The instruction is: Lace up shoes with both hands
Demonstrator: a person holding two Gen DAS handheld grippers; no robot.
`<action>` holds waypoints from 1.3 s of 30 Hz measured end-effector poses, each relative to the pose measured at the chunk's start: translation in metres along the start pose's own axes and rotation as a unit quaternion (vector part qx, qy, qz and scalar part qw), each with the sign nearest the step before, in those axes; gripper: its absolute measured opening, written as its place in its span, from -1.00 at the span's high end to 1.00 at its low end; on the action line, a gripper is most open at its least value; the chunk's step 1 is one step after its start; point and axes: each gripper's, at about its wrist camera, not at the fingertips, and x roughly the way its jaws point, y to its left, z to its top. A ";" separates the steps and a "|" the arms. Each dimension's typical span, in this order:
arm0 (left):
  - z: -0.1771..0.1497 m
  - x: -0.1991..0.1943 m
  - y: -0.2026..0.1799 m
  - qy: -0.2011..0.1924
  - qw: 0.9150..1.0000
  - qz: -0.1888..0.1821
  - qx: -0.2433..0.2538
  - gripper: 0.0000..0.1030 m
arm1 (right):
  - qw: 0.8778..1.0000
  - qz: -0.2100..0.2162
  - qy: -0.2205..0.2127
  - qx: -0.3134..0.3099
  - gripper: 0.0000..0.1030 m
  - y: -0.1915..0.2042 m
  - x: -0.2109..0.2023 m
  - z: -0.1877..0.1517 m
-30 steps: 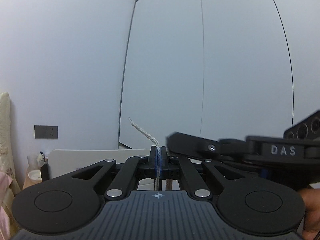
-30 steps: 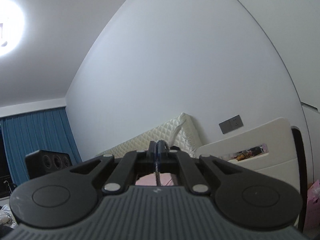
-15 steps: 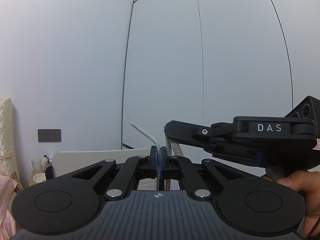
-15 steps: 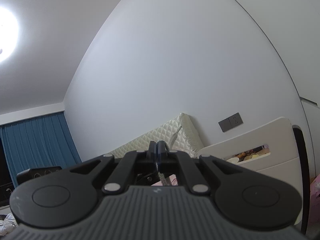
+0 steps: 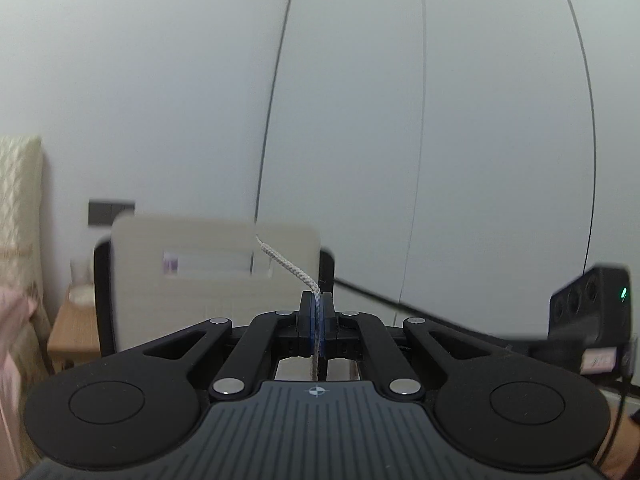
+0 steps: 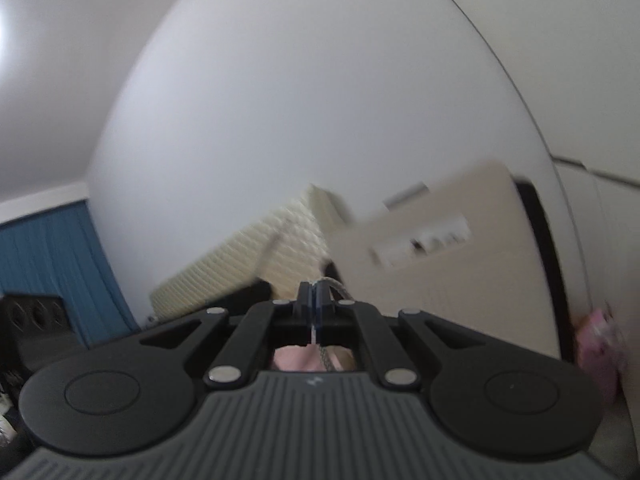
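The left gripper (image 5: 317,300) is clamped on a grey braided shoelace (image 5: 286,266); the right gripper (image 6: 315,292) likewise pinches a lace end (image 6: 325,356).

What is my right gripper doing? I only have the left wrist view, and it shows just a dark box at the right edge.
Observer: The right gripper is shut on a shoelace.
Operator: Where does the lace run?
Observer: It hangs below the pads and curls out over the tip to the right.
Operator: Any shoe in sight?
Observer: No, only the quilted headboard and a blue curtain beyond it.
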 end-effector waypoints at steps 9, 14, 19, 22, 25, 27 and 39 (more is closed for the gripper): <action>-0.116 -0.004 0.014 0.080 0.994 0.044 -0.062 0.95 | 0.984 -0.084 0.135 0.078 0.95 -0.093 0.011 -0.161; -0.171 -0.015 0.007 0.098 0.992 0.051 -0.062 0.95 | 0.970 -0.109 0.192 0.100 0.89 -0.124 0.018 -0.238; -0.215 -0.009 0.013 0.116 0.989 0.054 -0.072 0.95 | 0.958 -0.130 0.223 0.123 0.88 -0.142 0.037 -0.271; -0.233 -0.012 0.014 0.120 0.989 0.054 -0.069 0.95 | 0.964 -0.131 0.206 0.108 0.35 -0.138 0.031 -0.263; -0.246 -0.014 0.017 0.123 0.989 0.048 -0.061 0.95 | 0.969 -0.120 0.168 0.132 0.12 -0.137 0.016 -0.260; -0.246 -0.012 0.016 0.125 0.991 0.044 -0.036 0.95 | 0.973 -0.095 0.141 0.157 0.12 -0.138 0.008 -0.258; -0.261 -0.029 0.020 0.139 0.990 0.018 -0.009 0.95 | 0.958 0.007 0.203 0.202 0.17 -0.110 0.065 -0.241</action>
